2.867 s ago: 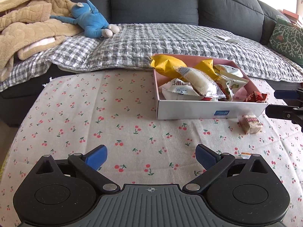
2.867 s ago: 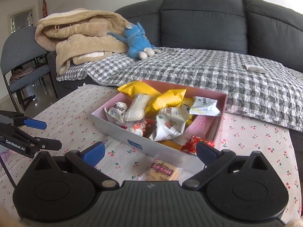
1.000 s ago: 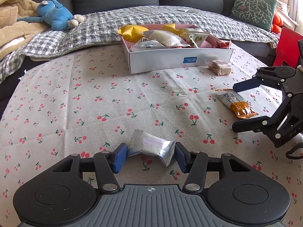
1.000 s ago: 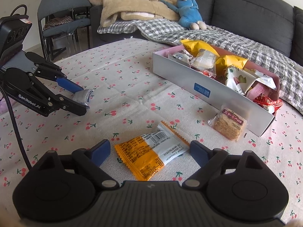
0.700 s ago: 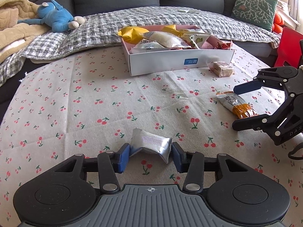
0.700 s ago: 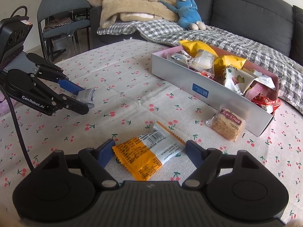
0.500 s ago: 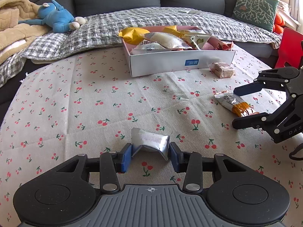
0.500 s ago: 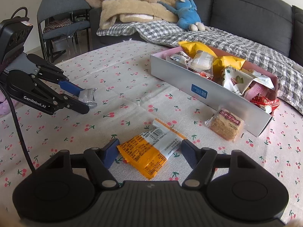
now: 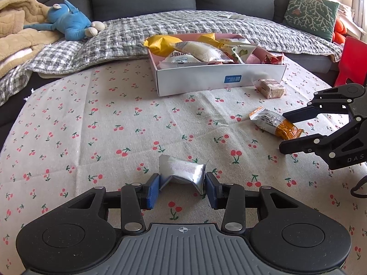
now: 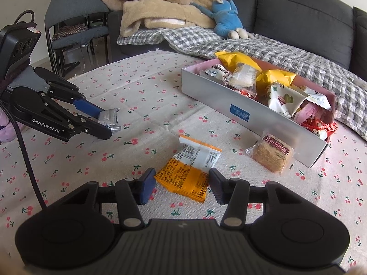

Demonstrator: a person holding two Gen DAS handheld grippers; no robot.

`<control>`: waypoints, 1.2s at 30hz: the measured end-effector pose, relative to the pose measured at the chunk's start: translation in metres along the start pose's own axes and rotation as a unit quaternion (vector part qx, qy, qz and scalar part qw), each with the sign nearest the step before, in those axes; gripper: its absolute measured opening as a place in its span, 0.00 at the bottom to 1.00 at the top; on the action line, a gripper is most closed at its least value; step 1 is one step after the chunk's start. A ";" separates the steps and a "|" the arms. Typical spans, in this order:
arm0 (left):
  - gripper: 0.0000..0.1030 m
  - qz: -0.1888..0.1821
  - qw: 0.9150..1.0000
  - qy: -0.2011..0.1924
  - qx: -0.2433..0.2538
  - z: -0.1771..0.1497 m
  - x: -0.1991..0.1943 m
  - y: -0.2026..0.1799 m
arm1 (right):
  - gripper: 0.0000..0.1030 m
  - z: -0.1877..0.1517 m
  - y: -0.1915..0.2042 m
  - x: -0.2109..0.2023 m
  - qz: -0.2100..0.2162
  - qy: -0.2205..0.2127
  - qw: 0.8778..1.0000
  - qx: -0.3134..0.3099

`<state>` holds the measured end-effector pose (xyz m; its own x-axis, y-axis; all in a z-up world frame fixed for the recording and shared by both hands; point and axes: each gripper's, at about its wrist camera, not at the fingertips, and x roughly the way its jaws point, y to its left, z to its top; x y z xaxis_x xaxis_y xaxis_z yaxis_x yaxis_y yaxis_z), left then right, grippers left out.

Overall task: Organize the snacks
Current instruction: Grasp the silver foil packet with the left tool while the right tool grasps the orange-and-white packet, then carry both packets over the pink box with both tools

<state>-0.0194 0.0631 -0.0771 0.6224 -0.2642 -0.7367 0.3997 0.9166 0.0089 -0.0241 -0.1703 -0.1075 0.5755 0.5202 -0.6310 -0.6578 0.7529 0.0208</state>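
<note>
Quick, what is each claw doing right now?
Left gripper: shut on the silver packet.
Right gripper: open around the orange packet.

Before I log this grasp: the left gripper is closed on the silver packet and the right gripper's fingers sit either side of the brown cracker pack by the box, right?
Not quite. The left gripper is closed on the silver packet, but the right gripper brackets the orange-and-white packet, as the right wrist view shows. The brown cracker pack lies untouched beside the box.

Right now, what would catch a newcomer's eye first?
The left gripper pinching a crumpled silver packet low over the cherry-print tablecloth. The right gripper straddles an orange packet, not yet clamped. Behind, a box overflows with snacks.
</note>
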 end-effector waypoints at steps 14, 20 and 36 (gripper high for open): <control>0.39 -0.001 1.000 -0.011 -0.006 0.006 -0.001 -0.001 | 0.42 0.005 -0.004 -0.003 -0.006 -0.006 1.000 0.000; 0.39 -0.003 1.000 -0.011 -0.004 0.007 0.000 -0.003 | 0.43 0.007 -0.006 0.000 -0.016 0.002 1.000 -0.002; 0.39 -0.008 1.000 -0.007 -0.003 0.010 0.005 -0.010 | 0.36 0.012 -0.014 0.011 -0.020 0.009 0.999 0.037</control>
<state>-0.0138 0.0498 -0.0737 0.6257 -0.2829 -0.7270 0.4061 0.9138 -0.0061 -0.0027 -0.1702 -0.1050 0.5913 0.4824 -0.6463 -0.5968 0.8008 0.0517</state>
